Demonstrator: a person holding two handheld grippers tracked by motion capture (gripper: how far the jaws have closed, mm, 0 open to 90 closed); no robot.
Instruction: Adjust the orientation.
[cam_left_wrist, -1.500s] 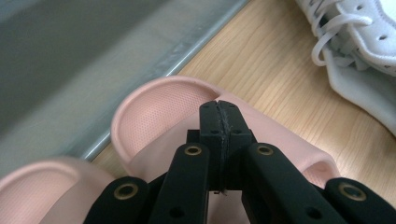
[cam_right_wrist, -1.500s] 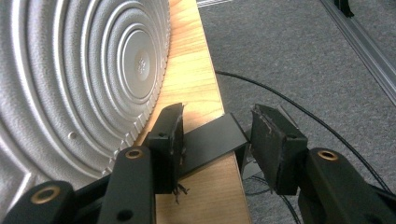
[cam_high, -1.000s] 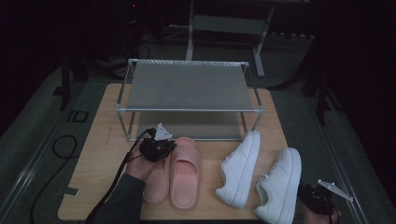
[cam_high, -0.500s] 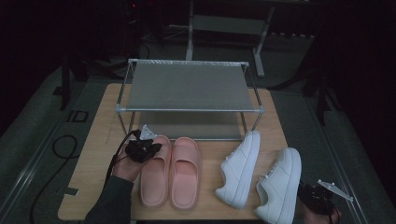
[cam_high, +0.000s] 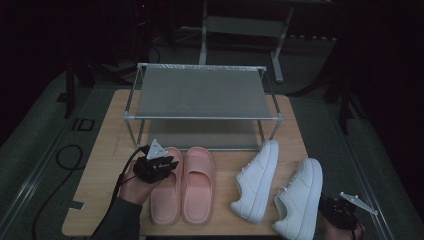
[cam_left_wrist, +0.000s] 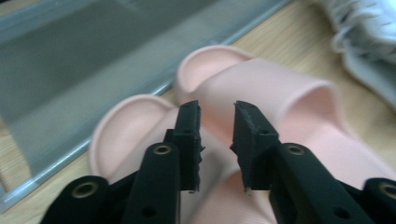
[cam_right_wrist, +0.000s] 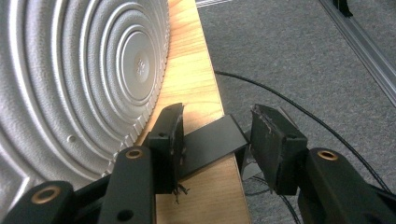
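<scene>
You see smooth matt pink slippers (cam_high: 183, 192), a light wooden bench (cam_high: 100, 170), and a metal rack (cam_high: 202, 95).

Wooden table (cam_high: 105, 165) bearing a metal rack (cam_high: 200, 95), pink slippers (cam_high: 185, 185) and white sneakers (cam_high: 277, 187) side by side.

I could read almost no writing from my station. Left of the left gripper (cam_high: 161, 165), on the dark floor beside the wooden table (cam_high: 105, 150), pale marks (cam_high: 83, 124) looked like the letters "ID". The small emblem at the middle of the sneaker sole (cam_right_wrist: 139, 64), beside the right gripper (cam_right_wrist: 215, 140), was too faint to read.
</scene>
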